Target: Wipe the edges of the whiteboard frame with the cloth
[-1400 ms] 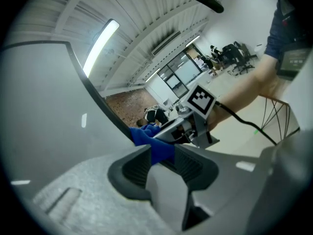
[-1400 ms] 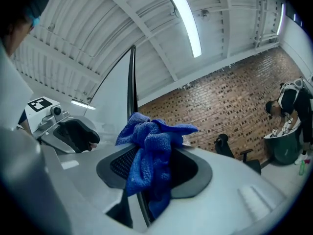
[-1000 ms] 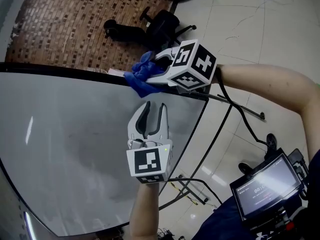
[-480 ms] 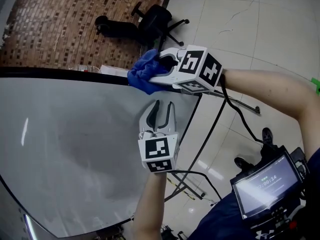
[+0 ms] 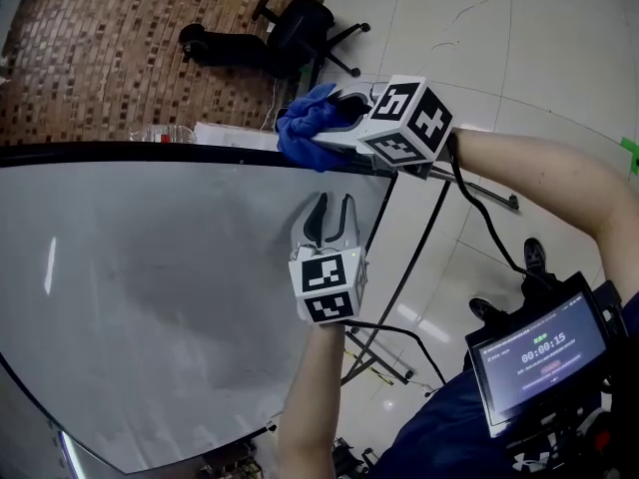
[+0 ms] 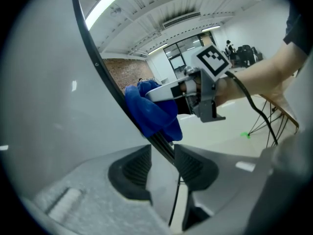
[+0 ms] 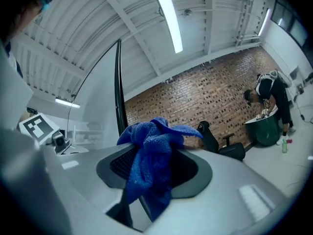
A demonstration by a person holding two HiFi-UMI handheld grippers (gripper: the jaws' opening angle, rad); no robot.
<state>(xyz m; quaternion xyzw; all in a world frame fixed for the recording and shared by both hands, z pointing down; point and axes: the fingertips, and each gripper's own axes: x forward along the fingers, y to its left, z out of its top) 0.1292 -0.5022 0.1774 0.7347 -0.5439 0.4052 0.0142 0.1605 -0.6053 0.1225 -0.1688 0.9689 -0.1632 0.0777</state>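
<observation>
The whiteboard (image 5: 150,267) fills the left of the head view, ringed by a thin black frame (image 5: 150,154). My right gripper (image 5: 334,118) is shut on a bunched blue cloth (image 5: 305,128), which rests on the frame's far edge close to the right corner. In the right gripper view the cloth (image 7: 151,155) fills the jaws, with the frame (image 7: 119,92) just behind it. My left gripper (image 5: 330,208) hovers over the board near its right edge, pointing at the cloth. Its jaws are partly open and hold nothing. In the left gripper view the frame (image 6: 105,77) shows through the left gripper (image 6: 161,158) and leads up to the cloth (image 6: 151,114).
A black office chair (image 5: 290,28) stands beyond the board on brick-patterned flooring. The board's black stand legs (image 5: 419,267) cross the tiled floor at the right. A lit screen (image 5: 539,352) hangs at my chest. A person (image 7: 271,97) bends over a dark bin far off.
My right gripper and the cloth have slid along the frame's far edge toward the right corner. My left gripper has shifted right and closer beneath them, with its jaw gap unchanged.
</observation>
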